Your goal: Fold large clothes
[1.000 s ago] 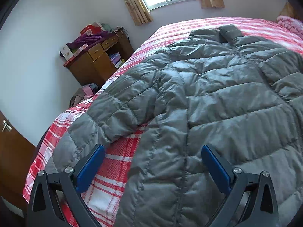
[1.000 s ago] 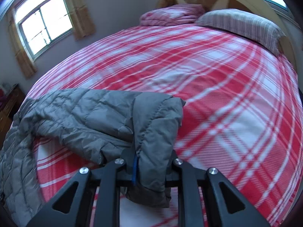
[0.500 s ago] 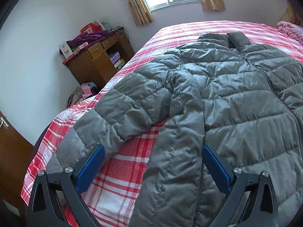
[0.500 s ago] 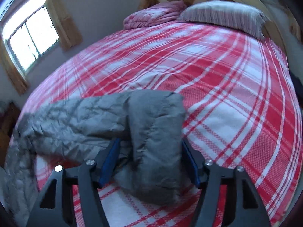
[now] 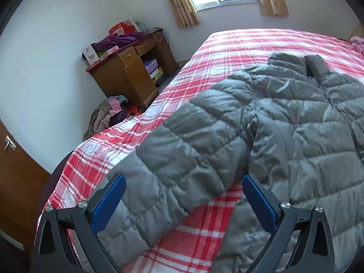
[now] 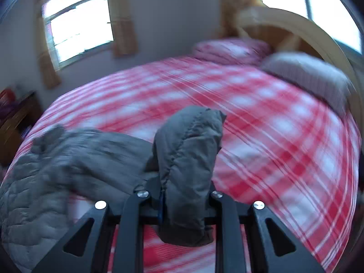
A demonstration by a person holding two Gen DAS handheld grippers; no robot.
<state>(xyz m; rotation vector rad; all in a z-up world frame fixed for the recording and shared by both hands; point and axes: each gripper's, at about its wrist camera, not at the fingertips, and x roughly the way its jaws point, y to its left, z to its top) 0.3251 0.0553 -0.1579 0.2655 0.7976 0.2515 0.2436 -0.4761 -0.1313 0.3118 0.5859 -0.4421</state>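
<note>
A grey quilted puffer jacket [image 5: 284, 132] lies spread on the bed with the red plaid cover [image 5: 238, 50]. My left gripper [image 5: 182, 200] is open, its blue pads on either side of the jacket's left sleeve [image 5: 177, 173] near the cuff, without gripping it. My right gripper [image 6: 184, 202] is shut on the end of the other sleeve [image 6: 188, 159], which is lifted above the bed. The rest of the jacket [image 6: 56, 170] trails to the left in the blurred right wrist view.
A wooden cabinet [image 5: 129, 79] with clutter on top stands by the wall left of the bed. A pile of clothes [image 5: 107, 116] lies on the floor beside it. A brown door [image 5: 16, 177] is at far left. Pillows [image 6: 304, 72] and a curved wooden headboard [image 6: 302, 29] are at the bed's head.
My right gripper opened briefly around the sleeve end, then shut on it again and lifted it. My left gripper moved left along the bed, from over the jacket body to over the left sleeve.
</note>
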